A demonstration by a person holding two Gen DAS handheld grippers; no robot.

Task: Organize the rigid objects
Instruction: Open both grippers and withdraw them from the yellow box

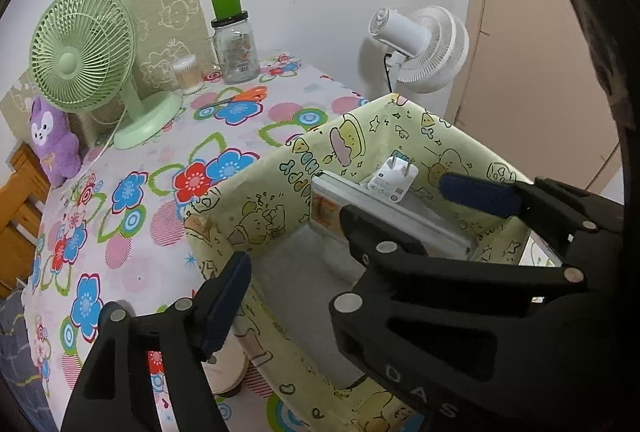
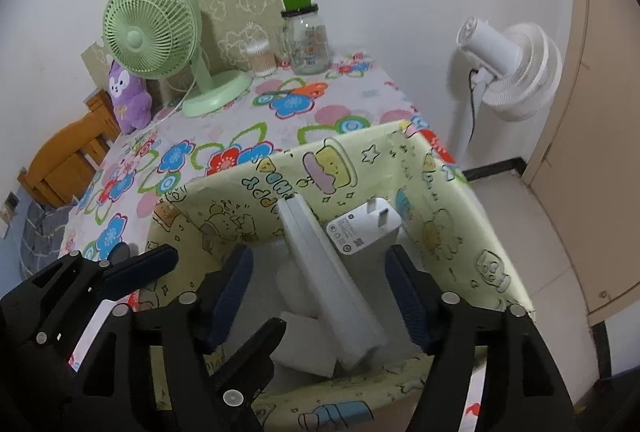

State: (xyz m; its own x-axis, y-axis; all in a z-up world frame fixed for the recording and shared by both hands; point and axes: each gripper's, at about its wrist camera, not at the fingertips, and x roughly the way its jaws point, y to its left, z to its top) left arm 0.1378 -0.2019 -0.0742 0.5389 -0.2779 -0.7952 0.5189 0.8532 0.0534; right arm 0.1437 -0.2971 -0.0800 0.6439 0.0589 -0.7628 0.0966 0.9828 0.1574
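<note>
A yellow-green cartoon-print fabric basket (image 1: 256, 216) (image 2: 440, 232) stands at the near corner of the floral-clothed table. Inside it a long white box (image 2: 332, 292) (image 1: 384, 207) leans upright, with a white plug charger (image 2: 362, 230) (image 1: 394, 181) resting against it and another white box (image 2: 304, 348) lying on the floor of the basket. My right gripper (image 2: 318, 256) (image 1: 396, 197) is open, its blue pads either side of the long box and the charger, pressing on neither. My left gripper (image 1: 322, 266) is open and empty over the basket's left wall; its right finger is hidden behind the right gripper.
On the table behind are a green desk fan (image 1: 80, 47), a purple plush toy (image 1: 52, 139), a swab jar (image 1: 188, 73), a glass jar with a green lid (image 1: 236, 47) and orange-handled scissors (image 1: 240, 97). A white standing fan (image 1: 424, 47) is beyond the table's right edge, a wooden chair (image 2: 68, 159) at its left.
</note>
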